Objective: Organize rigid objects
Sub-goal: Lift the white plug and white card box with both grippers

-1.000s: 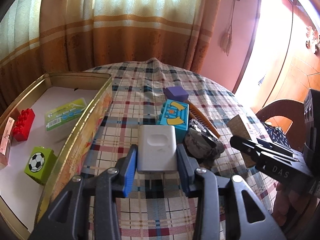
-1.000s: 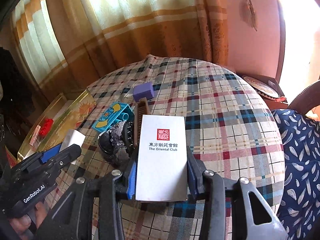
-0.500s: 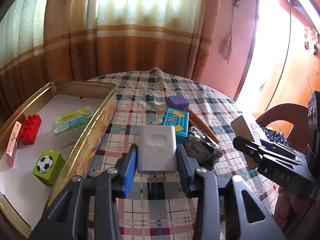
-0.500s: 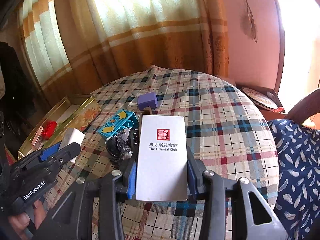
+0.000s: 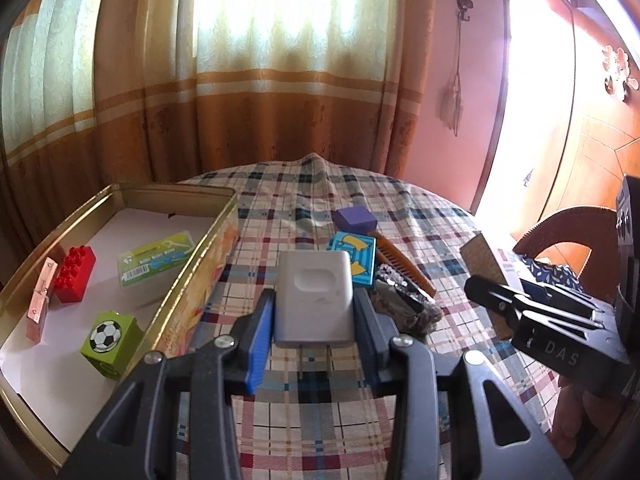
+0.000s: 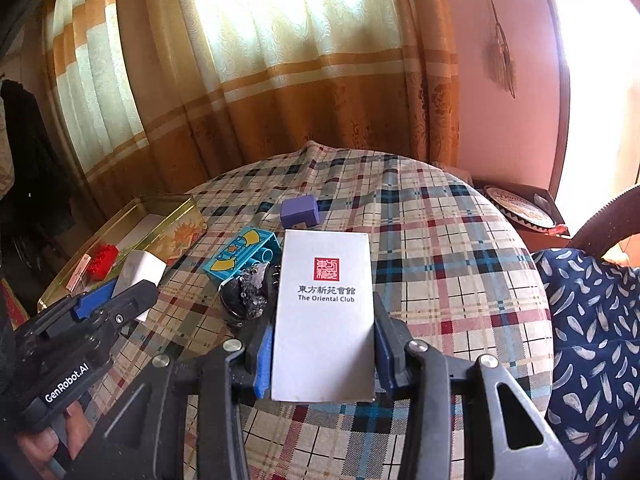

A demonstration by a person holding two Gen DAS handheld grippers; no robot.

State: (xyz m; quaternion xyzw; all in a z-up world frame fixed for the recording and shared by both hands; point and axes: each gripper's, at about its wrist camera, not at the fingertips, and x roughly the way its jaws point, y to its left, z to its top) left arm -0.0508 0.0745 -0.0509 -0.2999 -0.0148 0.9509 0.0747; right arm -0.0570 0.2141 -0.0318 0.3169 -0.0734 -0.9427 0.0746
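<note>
My left gripper point(image 5: 314, 320) is shut on a white charger plug point(image 5: 314, 296), held above the checked tablecloth with its prongs pointing back toward me. My right gripper point(image 6: 324, 344) is shut on a white card box point(image 6: 326, 312) printed with a red seal. In the left wrist view, that box point(image 5: 488, 264) and the right gripper point(image 5: 496, 296) show at the right. The gold tin point(image 5: 200, 264) lies left of the charger and holds a red brick point(image 5: 76, 280), a green floss case point(image 5: 156, 260), a green football cube point(image 5: 108, 338) and a pink clip point(image 5: 40, 304).
A purple cube point(image 5: 356, 219), a blue brick point(image 5: 354, 258), an orange comb point(image 5: 404, 268) and a dark glittery lump point(image 5: 404, 308) lie mid-table past the charger. Curtains hang behind the round table. A blue patterned cushion point(image 6: 592, 320) sits on the chair at the right.
Both views have tilted up a little, so the table sits lower in each picture. Both grips are unchanged, and nothing on the table has moved.
</note>
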